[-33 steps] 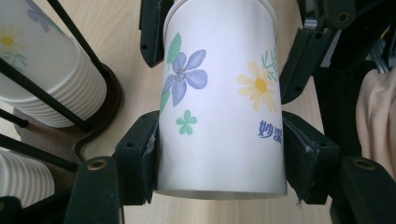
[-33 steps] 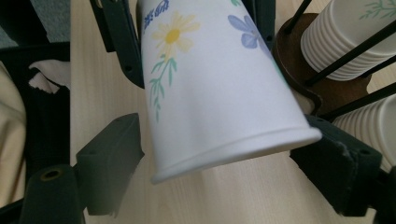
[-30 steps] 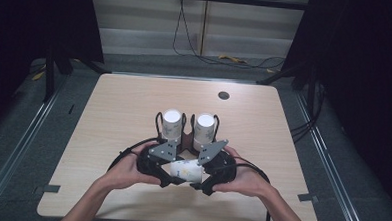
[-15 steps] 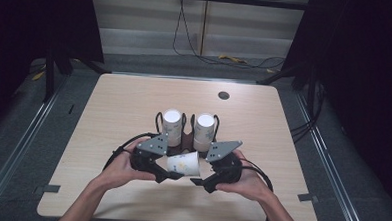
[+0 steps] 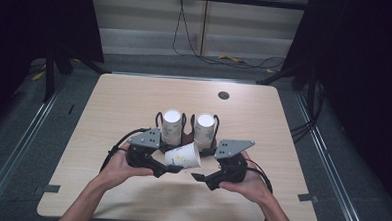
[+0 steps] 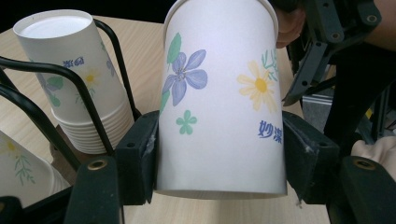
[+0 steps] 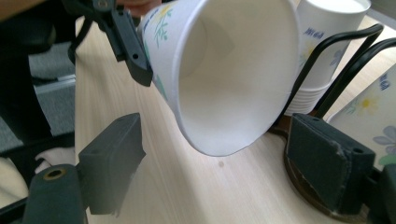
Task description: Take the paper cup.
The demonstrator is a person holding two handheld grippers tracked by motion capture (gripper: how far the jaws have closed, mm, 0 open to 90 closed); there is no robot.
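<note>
A flowered white paper cup (image 5: 183, 157) lies on its side just above the table, mouth toward the right. My left gripper (image 5: 174, 163) is shut on it; in the left gripper view both pads (image 6: 140, 158) press the cup (image 6: 219, 107) near its base. My right gripper (image 5: 204, 173) sits just right of the cup and is open. Its jaws have just been closing. In the right gripper view the cup's open mouth (image 7: 233, 84) faces me, its lower rim hanging over the gap between the pads (image 7: 116, 158), which do not touch it.
Two stacks of upturned cups (image 5: 172, 124) (image 5: 204, 128) stand in a black wire holder (image 5: 187, 136) right behind the grippers, near the middle of the wooden table (image 5: 109, 101). A dark round cable hole (image 5: 223, 95) lies toward the far edge.
The right gripper has drawn a little to the right, off the cup. The cup in the left gripper has lifted slightly, its mouth now showing toward the right.
</note>
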